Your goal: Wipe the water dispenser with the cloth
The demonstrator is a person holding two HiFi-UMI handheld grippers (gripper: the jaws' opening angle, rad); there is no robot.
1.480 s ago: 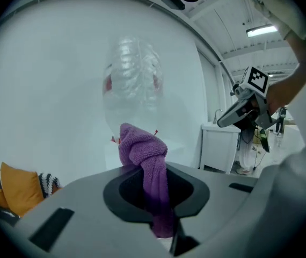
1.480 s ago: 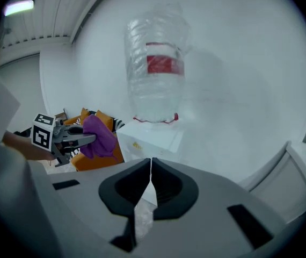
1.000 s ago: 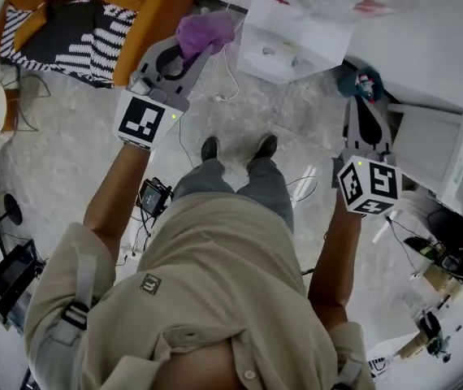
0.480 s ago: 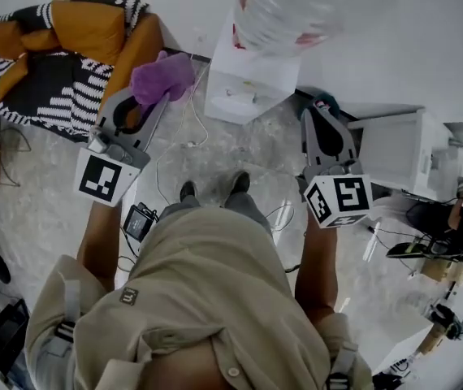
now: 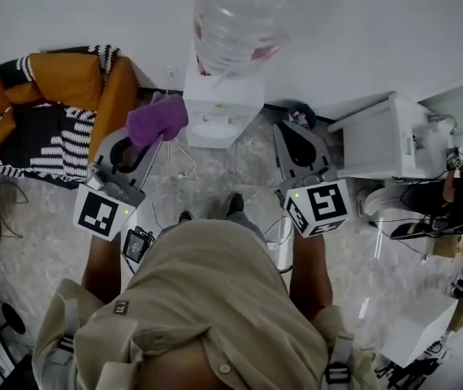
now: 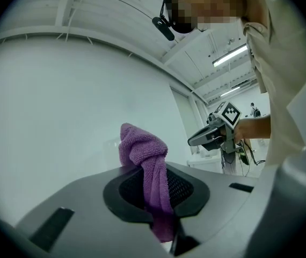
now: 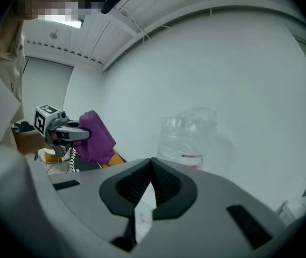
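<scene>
You stand facing the water dispenser, a white box against the wall. The top of its clear bottle is cut off by the frame edge. Your left hand-held gripper is clenched on the purple cloth, which bunches up above the jaw tips just left of the dispenser; whether cloth and dispenser touch cannot be told. In the left gripper view the lower end of the cloth vanishes between the jaws. Your right hand-held gripper points toward the wall just right of the dispenser, its jaws closed tip to tip on nothing. Your own torso hides much of the floor. An orange armchair sits at the left.
</scene>
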